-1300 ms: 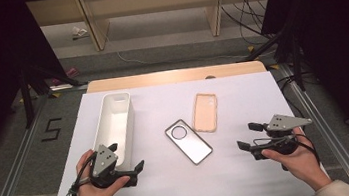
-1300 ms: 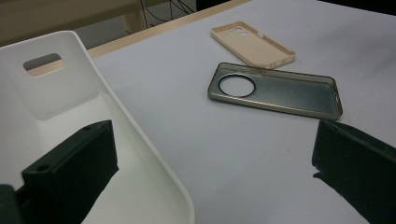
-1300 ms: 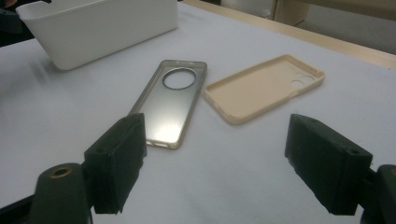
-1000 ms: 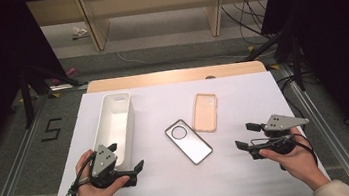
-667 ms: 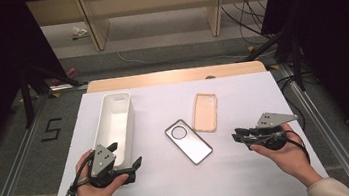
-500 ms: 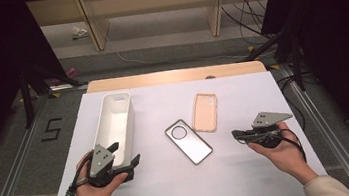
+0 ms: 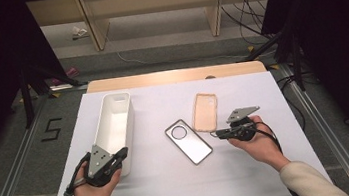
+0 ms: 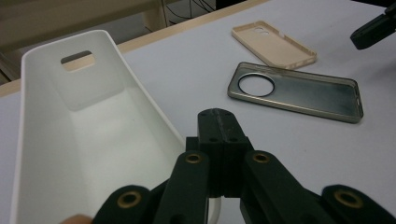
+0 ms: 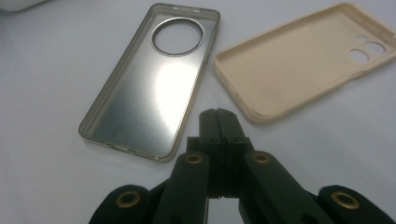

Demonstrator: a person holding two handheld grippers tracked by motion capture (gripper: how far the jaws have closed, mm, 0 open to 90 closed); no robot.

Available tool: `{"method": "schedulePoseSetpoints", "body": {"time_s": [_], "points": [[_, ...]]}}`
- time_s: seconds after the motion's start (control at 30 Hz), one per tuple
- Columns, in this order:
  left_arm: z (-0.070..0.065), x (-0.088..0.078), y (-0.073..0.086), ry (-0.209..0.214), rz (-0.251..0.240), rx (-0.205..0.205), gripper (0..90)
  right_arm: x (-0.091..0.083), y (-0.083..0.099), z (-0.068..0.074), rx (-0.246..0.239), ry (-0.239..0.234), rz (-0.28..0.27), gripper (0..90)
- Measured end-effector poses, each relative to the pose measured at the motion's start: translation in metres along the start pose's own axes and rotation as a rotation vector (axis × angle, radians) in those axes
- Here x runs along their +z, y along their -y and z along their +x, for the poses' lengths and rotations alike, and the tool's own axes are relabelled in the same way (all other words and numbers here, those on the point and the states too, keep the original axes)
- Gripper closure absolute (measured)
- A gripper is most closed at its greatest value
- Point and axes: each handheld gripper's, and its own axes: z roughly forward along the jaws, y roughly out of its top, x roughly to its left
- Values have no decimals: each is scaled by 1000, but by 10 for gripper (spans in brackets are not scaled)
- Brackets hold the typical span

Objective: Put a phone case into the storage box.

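Left gripper point(image 7: 119, 154) was seen at the near left of the white table point(image 7: 163, 190), jaws pressed together with nothing between them; they had just been closing. Its fingertips point(image 8: 217, 122) were held just above the near end of the long white plastic bin point(image 7: 115, 130), which stood empty beyond and to the left of them. No contact with the bin wall could be confirmed.

Past the left fingertips, to their right, the clear grey-tinted rectangular phone case with a round camera hole point(image 7: 188, 141) was laid flat, open side up. Just behind it, apart from it, the beige soft-plastic phone case point(image 7: 205, 111) was laid flat too, open side up.

Right gripper point(image 7: 218, 134) was held low over the table, jaws likewise shut flat on nothing. Its fingertips point(image 9: 218, 122) were pointed at the gap between the two cases: clear case point(image 9: 152, 79) just ahead-left, beige case point(image 9: 303, 58) just ahead-right, neither touched.

Risks, as judged: with the jaws shut, neither case could be gripped; a further push forward would likely slide a case across the smooth table instead of lifting it. Thin flat rims give little to pinch, so a jaw could skid off an edge. The closed left tip could knock the light bin if lowered.
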Motion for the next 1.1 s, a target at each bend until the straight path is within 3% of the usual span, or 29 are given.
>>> {"method": "schedulePoseSetpoints", "body": {"time_s": [0.27,0.6,1.1], "points": [[-3,0,-1,30,35,23,899,25,-4,1,5,-11,102,900],[-5,1,0,38,52,27,898,40,-5,2,2,-14,176,900],[-4,3,-1,36,59,29,898,43,-8,13,-13,-44,192,900]]}}
